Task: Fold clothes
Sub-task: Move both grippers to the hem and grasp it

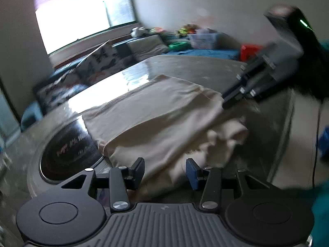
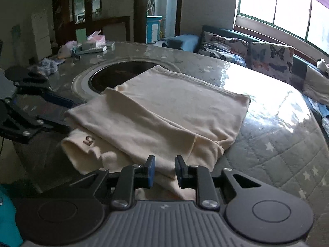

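Observation:
A cream garment [image 1: 156,121] lies folded into a rough rectangle on the grey table [image 1: 197,65], with bunched sleeves at its near right edge. My left gripper [image 1: 165,173] is open, its jaws on either side of the near edge of the cloth, holding nothing. In the right wrist view the same garment [image 2: 164,111] fills the middle of the table [image 2: 267,140]. My right gripper [image 2: 164,171] is open with a narrow gap at the garment's near edge; cloth lies between the jaws. The left gripper shows at the left of that view [image 2: 59,111], the right gripper at the upper right of the left wrist view [image 1: 226,100].
A dark round inset [image 2: 121,76] sits in the table partly under the garment. Tissue box, books and small cloths [image 2: 92,43] lie at the table's far side. A butterfly-print sofa [image 2: 257,55] stands under the window beyond the table.

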Available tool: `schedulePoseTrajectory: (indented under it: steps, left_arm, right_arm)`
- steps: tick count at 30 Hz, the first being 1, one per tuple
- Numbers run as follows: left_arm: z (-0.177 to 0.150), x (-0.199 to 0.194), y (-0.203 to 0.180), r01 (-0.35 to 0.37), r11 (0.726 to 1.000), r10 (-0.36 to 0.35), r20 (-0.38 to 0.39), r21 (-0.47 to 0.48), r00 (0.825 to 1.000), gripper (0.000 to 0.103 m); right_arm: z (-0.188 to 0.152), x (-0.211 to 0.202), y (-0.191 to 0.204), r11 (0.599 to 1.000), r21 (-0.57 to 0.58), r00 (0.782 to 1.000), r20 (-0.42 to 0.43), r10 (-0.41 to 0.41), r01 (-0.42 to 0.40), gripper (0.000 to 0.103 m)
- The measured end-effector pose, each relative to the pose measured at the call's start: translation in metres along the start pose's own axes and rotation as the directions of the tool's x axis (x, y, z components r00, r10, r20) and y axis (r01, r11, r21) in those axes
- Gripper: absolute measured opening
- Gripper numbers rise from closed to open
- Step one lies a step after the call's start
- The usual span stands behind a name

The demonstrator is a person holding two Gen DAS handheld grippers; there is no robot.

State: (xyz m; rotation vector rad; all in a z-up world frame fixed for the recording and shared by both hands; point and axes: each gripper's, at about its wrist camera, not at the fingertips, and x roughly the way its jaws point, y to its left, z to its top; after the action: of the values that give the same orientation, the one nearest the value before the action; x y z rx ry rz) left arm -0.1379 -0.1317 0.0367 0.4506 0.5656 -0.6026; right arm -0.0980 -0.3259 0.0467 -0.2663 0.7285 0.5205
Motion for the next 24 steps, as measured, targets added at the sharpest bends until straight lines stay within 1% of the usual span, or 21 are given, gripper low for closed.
schedulePoseTrajectory:
  steps: [2, 4, 6, 8, 9, 10, 11, 12, 15, 18, 21, 24]
  left_arm:
    - [-0.005, 0.002, -0.009, -0.007, 0.999, 0.007, -0.005, 0.046, 1.000, 0.048]
    - [-0.009, 0.006, -0.017, -0.013, 0.997, 0.013, -0.005, 0.079, 1.000, 0.048]
    - [-0.010, 0.012, -0.024, -0.012, 0.994, 0.012, 0.003, 0.105, 1.000, 0.048]
    - [-0.011, 0.017, -0.028, -0.004, 0.993, 0.003, 0.007, 0.121, 1.000, 0.048]
    - [-0.011, 0.020, -0.029, -0.002, 0.992, 0.000, 0.009, 0.125, 1.000, 0.045]
    - [-0.010, 0.022, -0.029, -0.003, 0.992, 0.001, 0.011, 0.125, 1.000, 0.037]
    - [-0.010, 0.024, -0.028, -0.003, 0.992, 0.001, 0.013, 0.123, 1.000, 0.032]
    - [-0.008, 0.025, -0.026, 0.001, 0.994, -0.003, 0.015, 0.109, 1.000, 0.023]
    - [0.001, 0.026, -0.011, 0.022, 0.999, -0.023, 0.027, 0.028, 0.999, 0.011]
    - [0.012, 0.028, 0.007, 0.040, 0.997, -0.038, 0.033, -0.067, 0.999, 0.009]
    - [0.021, 0.033, 0.024, 0.057, 0.988, -0.052, 0.040, -0.147, 0.998, 0.009]
    - [0.026, 0.038, 0.033, 0.069, 0.981, -0.063, 0.040, -0.183, 0.997, 0.008]
  right_arm:
    - [-0.002, -0.004, 0.002, 1.000, -0.021, 1.000, -0.010, -0.002, 0.002, 0.024]
    - [-0.004, -0.007, 0.005, 0.999, -0.047, 1.000, -0.016, -0.002, 0.001, 0.036]
    - [-0.007, -0.011, 0.009, 0.997, -0.073, 1.000, -0.023, -0.002, 0.001, 0.037]
    - [-0.009, -0.015, 0.012, 0.995, -0.097, 1.000, -0.031, -0.004, 0.001, 0.040]
    - [-0.011, -0.017, 0.013, 0.994, -0.109, 0.999, -0.036, -0.004, 0.000, 0.046]
    - [-0.012, -0.019, 0.015, 0.992, -0.125, 0.999, -0.039, -0.005, 0.000, 0.048]
    - [-0.014, -0.022, 0.017, 0.989, -0.146, 0.999, -0.039, -0.007, 0.001, 0.049]
    - [-0.015, -0.024, 0.020, 0.986, -0.168, 0.999, -0.039, -0.008, 0.001, 0.052]
    - [-0.019, -0.029, 0.029, 0.973, -0.231, 1.000, -0.031, 0.000, -0.007, 0.058]
    - [-0.021, -0.030, 0.036, 0.959, -0.282, 1.000, -0.019, 0.015, -0.019, 0.063]
    - [-0.018, -0.023, 0.040, 0.949, -0.315, 1.000, -0.002, 0.024, -0.024, 0.063]
    - [-0.013, -0.011, 0.042, 0.946, -0.324, 0.999, 0.020, 0.035, -0.027, 0.062]
